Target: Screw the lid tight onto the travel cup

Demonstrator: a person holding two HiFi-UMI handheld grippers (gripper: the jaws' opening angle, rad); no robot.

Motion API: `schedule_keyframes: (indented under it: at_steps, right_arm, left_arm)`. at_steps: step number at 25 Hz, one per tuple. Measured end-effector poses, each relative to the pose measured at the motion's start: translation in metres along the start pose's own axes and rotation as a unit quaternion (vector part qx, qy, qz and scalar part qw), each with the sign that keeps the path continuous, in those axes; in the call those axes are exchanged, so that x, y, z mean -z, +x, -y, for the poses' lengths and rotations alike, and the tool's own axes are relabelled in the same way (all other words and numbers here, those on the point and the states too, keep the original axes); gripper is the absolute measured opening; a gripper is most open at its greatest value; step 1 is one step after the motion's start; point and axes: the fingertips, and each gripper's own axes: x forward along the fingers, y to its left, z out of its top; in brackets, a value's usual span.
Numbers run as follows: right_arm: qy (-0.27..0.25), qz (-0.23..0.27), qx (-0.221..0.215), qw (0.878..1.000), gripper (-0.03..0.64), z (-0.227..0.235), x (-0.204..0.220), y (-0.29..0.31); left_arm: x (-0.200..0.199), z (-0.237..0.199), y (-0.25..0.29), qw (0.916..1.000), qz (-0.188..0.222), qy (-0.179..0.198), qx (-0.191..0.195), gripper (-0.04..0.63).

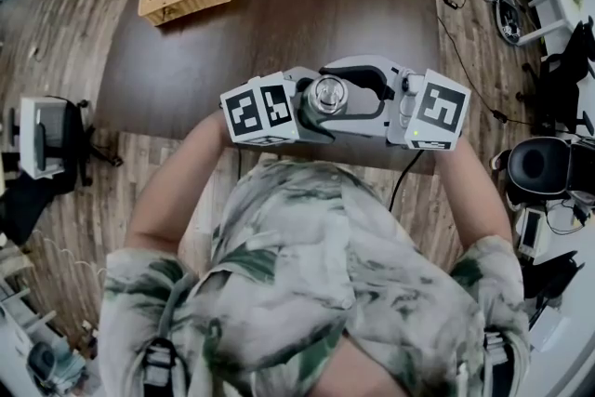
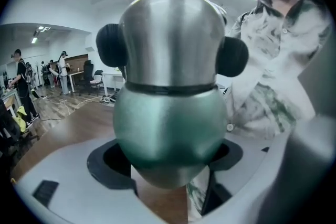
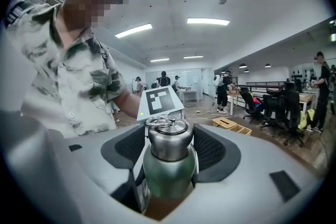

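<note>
Travel cup held upright in the air above the near edge of the dark tabletop, between the two tools. The left tool is clamped on the lower part of the green body and carries the cup. The right tool stands spread wide around the steel lid; its ribbed black pads flank the lid closely on both sides and appear not to press on it, so the lid is judged free of that tool. The lid sits on the cup, with a dark seam at the joint; how tight it is cannot be told. For the tightening step, the right tool should close squarely on the lid's straight wall, below the ring on top, and turn about the cup's own axis while the left tool holds the body steady. Polished steel is likely to slip, so a firm grip and short repeated turns seem advisable; tilting either tool risks binding the thread.
</note>
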Motion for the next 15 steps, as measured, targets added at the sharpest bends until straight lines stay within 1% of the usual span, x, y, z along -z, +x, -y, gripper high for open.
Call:
schedule_keyframes:
  at_steps: [5,9,12,15]
  right_arm:
    - [0.009,0.005,-0.065,0.998,0.302,-0.013,-0.006,-0.002]
    - [0.010,0.000,-0.105,0.994,0.287,-0.022,-0.010,0.000]
    - [0.004,0.001,-0.110,0.994,0.279,-0.025,-0.013,0.001]
    - [0.001,0.008,-0.094,0.996,0.278,-0.022,-0.013,0.002]
  left_arm:
    - [0.001,0.018,0.000,0.9992,-0.009,0.021,0.034,0.387]
    - [-0.008,0.029,0.001,0.9973,0.000,0.035,0.064,0.387]
    - [-0.010,0.033,0.001,0.9961,0.001,0.040,0.079,0.388]
    - [-0.010,0.030,-0.002,0.9965,-0.001,0.040,0.073,0.388]
